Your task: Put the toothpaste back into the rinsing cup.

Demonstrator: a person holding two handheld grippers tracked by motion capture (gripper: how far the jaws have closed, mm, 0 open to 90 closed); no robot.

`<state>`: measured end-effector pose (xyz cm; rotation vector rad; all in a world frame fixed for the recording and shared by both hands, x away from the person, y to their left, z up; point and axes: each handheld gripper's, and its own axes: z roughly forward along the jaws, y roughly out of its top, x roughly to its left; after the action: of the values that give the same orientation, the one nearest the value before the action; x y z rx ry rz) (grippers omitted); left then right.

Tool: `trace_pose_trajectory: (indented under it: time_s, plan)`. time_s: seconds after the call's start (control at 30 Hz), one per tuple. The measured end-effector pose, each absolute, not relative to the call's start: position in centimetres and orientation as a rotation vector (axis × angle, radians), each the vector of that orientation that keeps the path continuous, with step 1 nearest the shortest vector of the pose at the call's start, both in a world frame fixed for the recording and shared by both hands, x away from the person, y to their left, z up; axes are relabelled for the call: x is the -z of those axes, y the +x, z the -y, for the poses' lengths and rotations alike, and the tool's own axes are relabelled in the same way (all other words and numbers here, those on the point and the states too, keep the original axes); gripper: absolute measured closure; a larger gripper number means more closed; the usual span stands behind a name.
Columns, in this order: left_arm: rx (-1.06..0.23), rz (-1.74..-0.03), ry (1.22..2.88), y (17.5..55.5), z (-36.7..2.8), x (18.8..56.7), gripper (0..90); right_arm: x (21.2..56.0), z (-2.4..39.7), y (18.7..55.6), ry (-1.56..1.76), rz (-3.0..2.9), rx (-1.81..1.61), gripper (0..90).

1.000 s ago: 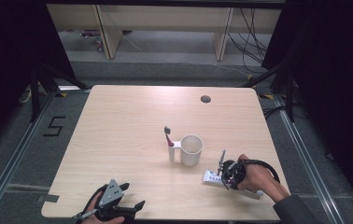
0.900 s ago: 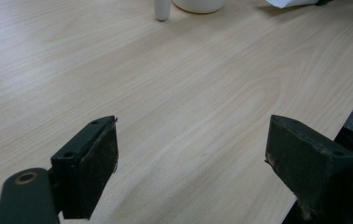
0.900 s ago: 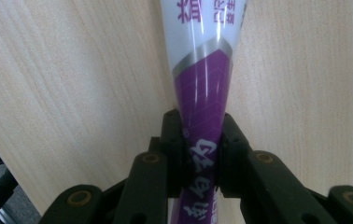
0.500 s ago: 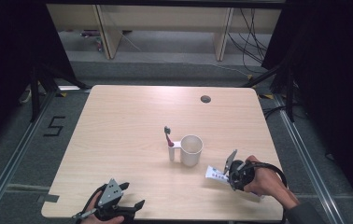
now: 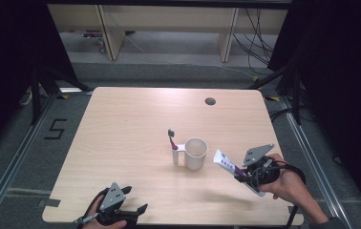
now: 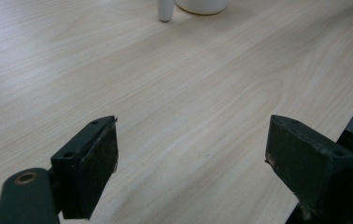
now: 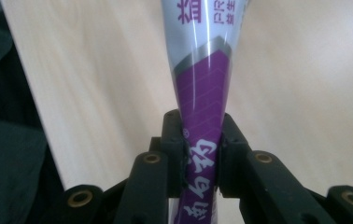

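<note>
A white and purple toothpaste tube point(image 5: 227, 164) hangs above the table at the right, tilted up toward the cup. My right gripper point(image 5: 247, 175) is shut on its purple lower part; in the right gripper view both pads clamp the tube point(image 7: 201, 121). A white cup point(image 5: 195, 153) stands at the table's middle. Just left of it a toothbrush point(image 5: 172, 143) stands upright in a small white holder. My left gripper point(image 5: 132, 213) rests at the table's near left edge, jaws wide open with bare wood between them point(image 6: 191, 175).
The light wooden table point(image 5: 131, 129) has a dark round hole point(image 5: 210, 101) at the far right. Dark floor and black frame rails surround it. The cup base point(image 6: 201, 5) and holder foot point(image 6: 165, 10) show far ahead in the left gripper view.
My right gripper has lifted the toothpaste tube off the table and tilted it up, drifting slightly right. The left gripper has stayed put.
</note>
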<state>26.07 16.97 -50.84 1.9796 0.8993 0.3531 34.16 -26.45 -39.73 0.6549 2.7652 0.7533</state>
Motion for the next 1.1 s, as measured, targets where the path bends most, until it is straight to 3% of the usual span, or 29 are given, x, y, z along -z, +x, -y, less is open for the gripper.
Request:
trace_pose_trajectory:
  time_s: [0.33,1.1]
  plan:
    - [-0.365,-0.909,1.967,26.1,-17.1,50.8,16.4,36.4,25.7,36.7,0.68,-2.565,-1.028,77.1]
    - [-0.366,-0.897,1.968,26.0,-17.1,50.7,16.4,36.2,20.8,41.7,0.807,-2.254,-1.528,77.0]
